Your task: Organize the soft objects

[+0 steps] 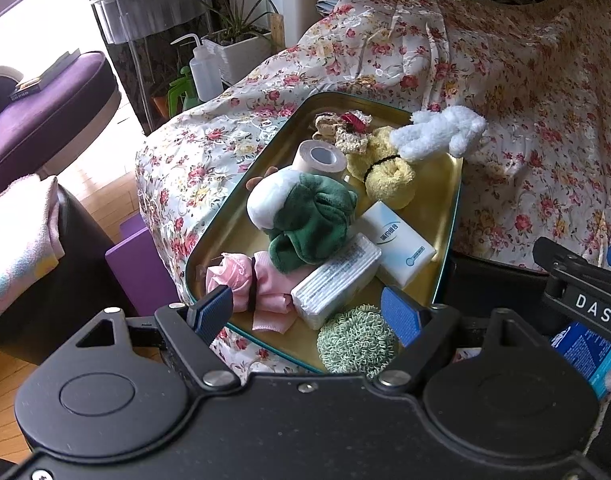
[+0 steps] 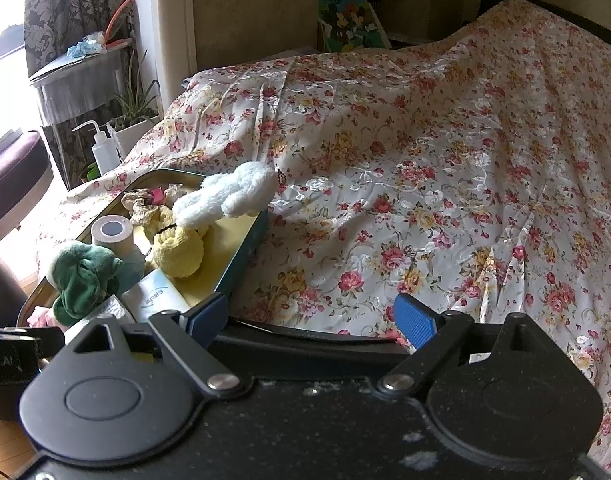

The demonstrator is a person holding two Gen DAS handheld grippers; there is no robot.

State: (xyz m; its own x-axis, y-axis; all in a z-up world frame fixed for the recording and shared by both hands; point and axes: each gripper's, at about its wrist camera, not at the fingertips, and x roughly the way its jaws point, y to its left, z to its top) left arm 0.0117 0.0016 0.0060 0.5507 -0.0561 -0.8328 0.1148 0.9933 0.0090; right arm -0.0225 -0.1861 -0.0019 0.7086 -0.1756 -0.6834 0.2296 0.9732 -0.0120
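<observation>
A gold tin tray (image 1: 445, 184) on the floral bedspread holds soft things: a white plush (image 1: 441, 134), a yellow sock ball (image 1: 389, 178), a green and white plush (image 1: 301, 216), pink socks (image 1: 261, 284), a green scrubber (image 1: 355, 340), tissue packs (image 1: 401, 242) and a tape roll (image 1: 319, 158). My left gripper (image 1: 305, 316) is open and empty over the tray's near end. My right gripper (image 2: 311, 320) is open and empty at the bed's near edge, right of the tray (image 2: 245, 252). The white plush (image 2: 229, 196) overhangs the tray's far right corner.
The floral bedspread (image 2: 445, 160) stretches right and back. A squeeze bottle (image 1: 203, 68) and a potted plant (image 1: 241, 40) stand beyond the bed's left edge. A purple box (image 1: 137, 272) and a dark seat with a towel (image 1: 21, 248) are at left. A blue packet (image 1: 589, 352) lies at right.
</observation>
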